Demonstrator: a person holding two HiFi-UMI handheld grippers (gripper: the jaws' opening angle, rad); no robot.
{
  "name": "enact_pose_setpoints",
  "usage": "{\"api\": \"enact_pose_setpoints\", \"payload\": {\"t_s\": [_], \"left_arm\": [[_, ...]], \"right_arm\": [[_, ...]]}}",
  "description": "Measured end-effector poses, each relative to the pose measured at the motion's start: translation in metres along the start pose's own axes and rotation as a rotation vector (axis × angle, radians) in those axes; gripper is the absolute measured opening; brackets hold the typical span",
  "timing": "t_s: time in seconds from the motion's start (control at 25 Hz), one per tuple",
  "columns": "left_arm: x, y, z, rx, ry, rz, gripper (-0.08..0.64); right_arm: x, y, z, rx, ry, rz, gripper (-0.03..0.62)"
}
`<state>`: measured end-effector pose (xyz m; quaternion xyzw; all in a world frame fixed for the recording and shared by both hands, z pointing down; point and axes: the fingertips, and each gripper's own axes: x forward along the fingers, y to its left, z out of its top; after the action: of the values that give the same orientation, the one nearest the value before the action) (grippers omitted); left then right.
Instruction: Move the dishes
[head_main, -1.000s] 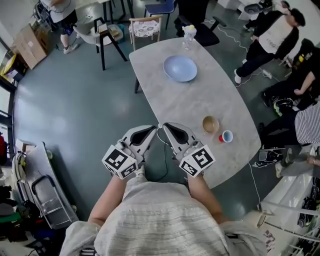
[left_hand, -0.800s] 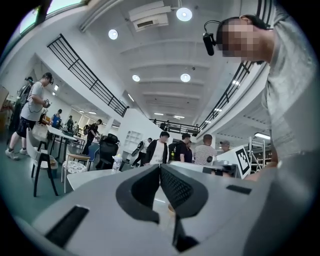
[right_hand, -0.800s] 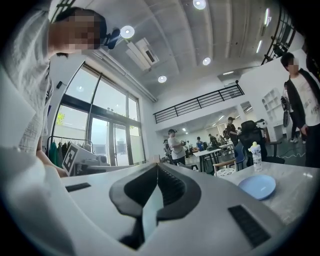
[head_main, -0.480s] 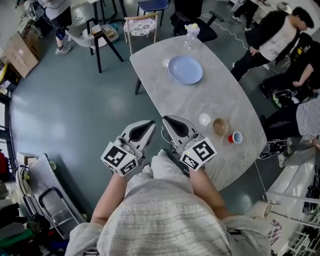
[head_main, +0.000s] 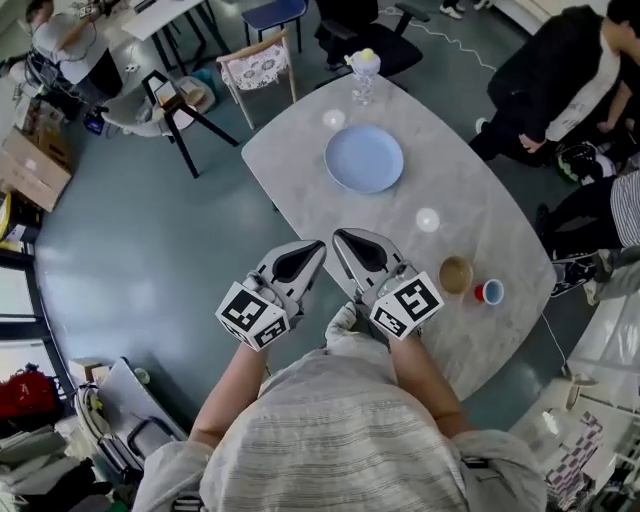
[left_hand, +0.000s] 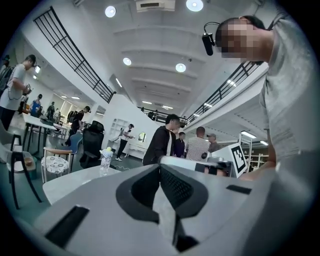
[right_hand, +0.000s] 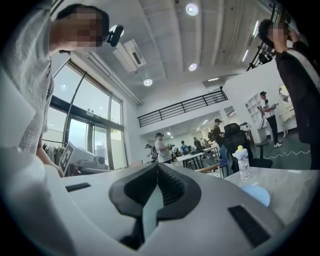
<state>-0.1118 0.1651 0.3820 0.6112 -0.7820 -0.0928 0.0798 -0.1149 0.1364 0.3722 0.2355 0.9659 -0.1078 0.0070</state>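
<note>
- Both grippers are held side by side in the lower middle of the head view, at the near end of the worktop, pointing up the frame toward the dishes.
- The left gripper has its fingers pressed together with nothing between them.
- The right gripper is the same: fingers closed tight and empty.
- The dishes all sit on the worktop, well apart from both grippers. The blue plate is in the upper middle, near a bottle at the far end.
- A wooden bowl and a red cup sit just beside each other at the right edge.
- To my eye this is the approach, with no dish taken yet.
- Next, I'd say, one gripper must spread its fingers and reach a rim. The bowl lies nearest the right gripper. The plate lies flat, so a finger would have to slip under its edge.
</note>
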Motion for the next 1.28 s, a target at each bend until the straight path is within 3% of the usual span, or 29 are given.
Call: {"api": "enact_pose_setpoints", "payload": {"t_s": [0.24, 0.44, 0.6, 0.88, 1.28], "left_arm": [[0.065, 0.017, 0.002, 0.024, 0.069, -0.125, 0.02], [0.116, 0.012, -0.002, 0.023, 0.098, -0.268, 0.02], [0.156, 0.008, -0.012, 0.035, 0.135, -0.427, 0.02], [0.208, -0.017, -0.019, 0.044, 0.234, -0.784, 0.02], [0.222, -0.067, -0.05, 0.007, 0.341, -1.071, 0.02]], "right_arm": [[0.006, -0.059, 0.014, -0.017, -0.027, -0.101, 0.018], [-0.014, -0.104, 0.022, -0.032, -0.027, -0.232, 0.018], [-0.032, -0.14, 0.022, -0.037, -0.048, -0.393, 0.018], [-0.07, -0.179, 0.044, -0.065, -0.11, -0.757, 0.018], [-0.145, -0.169, 0.018, -0.028, -0.107, -1.124, 0.018]]}}
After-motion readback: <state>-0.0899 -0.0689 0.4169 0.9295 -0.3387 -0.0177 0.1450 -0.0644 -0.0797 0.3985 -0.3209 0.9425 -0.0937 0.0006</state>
